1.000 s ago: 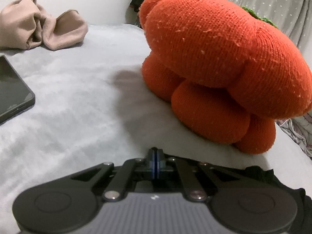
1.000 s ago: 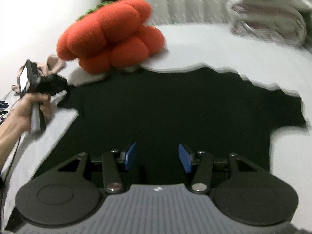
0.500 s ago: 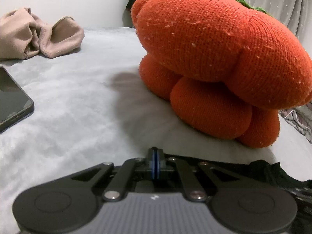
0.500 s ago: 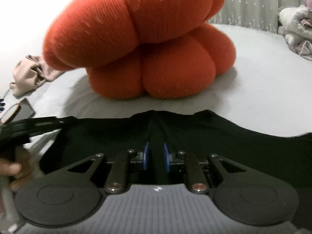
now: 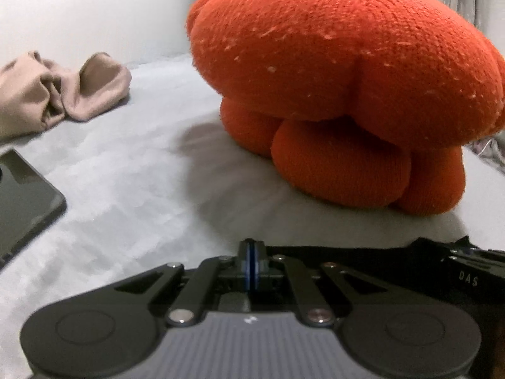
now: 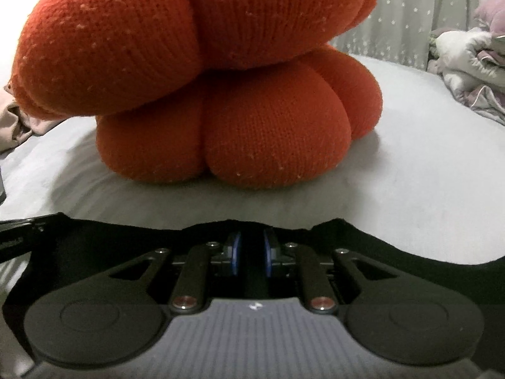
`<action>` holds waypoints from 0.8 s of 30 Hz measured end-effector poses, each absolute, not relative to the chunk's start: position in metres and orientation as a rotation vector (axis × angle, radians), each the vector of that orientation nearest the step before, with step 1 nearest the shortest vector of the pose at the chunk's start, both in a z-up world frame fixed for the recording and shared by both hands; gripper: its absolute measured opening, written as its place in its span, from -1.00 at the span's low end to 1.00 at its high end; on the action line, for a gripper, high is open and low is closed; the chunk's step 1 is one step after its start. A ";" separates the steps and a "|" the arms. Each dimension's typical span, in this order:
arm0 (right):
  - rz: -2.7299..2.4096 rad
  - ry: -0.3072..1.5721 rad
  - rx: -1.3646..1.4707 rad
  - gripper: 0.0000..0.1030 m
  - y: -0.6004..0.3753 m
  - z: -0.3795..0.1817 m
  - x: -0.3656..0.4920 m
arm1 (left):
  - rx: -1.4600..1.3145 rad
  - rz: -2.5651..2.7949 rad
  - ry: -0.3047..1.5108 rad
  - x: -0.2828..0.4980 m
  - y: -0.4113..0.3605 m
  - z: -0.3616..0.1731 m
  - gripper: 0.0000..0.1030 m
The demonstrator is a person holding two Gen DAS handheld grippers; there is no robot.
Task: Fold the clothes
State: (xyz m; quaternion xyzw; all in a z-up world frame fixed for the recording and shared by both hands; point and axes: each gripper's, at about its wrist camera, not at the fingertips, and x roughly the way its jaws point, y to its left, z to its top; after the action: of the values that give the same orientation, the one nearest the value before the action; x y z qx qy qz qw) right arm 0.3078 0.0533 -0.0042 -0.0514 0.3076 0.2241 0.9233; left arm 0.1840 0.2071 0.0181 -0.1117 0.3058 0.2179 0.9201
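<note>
**Both grippers at the black garment's edge, under the orange cushion**

The scene is a bed, covered in a pale grey sheet (image 5: 132,189) that runs soft and lightly rumpled across both views. Looming over everything is the big orange knitted cushion (image 6: 252,63), lobed like a pumpkin, a strip of green showing at its top in the left view, sitting on the sheet and throwing a shadow toward the camera. Behind it hangs a grey curtain dotted with small stars (image 6: 404,15).

Off to the left, a crumpled beige cloth (image 5: 63,91) lies on the sheet, and nearer, a dark phone (image 5: 22,202) rests flat, well apart from the cushion. Over on the right side, a heap of white and lilac bedding (image 6: 467,60) is bundled up at the bed's far edge.

The black garment (image 6: 378,243) is spread on the sheet just in front of the cushion, its wavy far edge near the cushion's base without touching it.

The left gripper (image 5: 251,252) has its jaws pressed fully together at that dark edge; whether cloth is pinched between them cannot be told. The right gripper (image 6: 251,246) is closing, jaws narrow, a ridge of black fabric between the blue pads (image 6: 235,252).
</note>
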 end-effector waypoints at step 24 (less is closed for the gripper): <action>0.001 0.581 -0.170 0.13 -0.028 0.100 0.176 | -0.090 0.473 0.665 0.183 0.185 0.038 -0.42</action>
State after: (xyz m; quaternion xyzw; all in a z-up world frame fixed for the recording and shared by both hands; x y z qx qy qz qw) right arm 0.1762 -0.0279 0.1003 -0.0839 0.2859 0.0004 0.9546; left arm 0.1828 0.1855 0.0383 -0.0435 0.3233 0.2297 0.9170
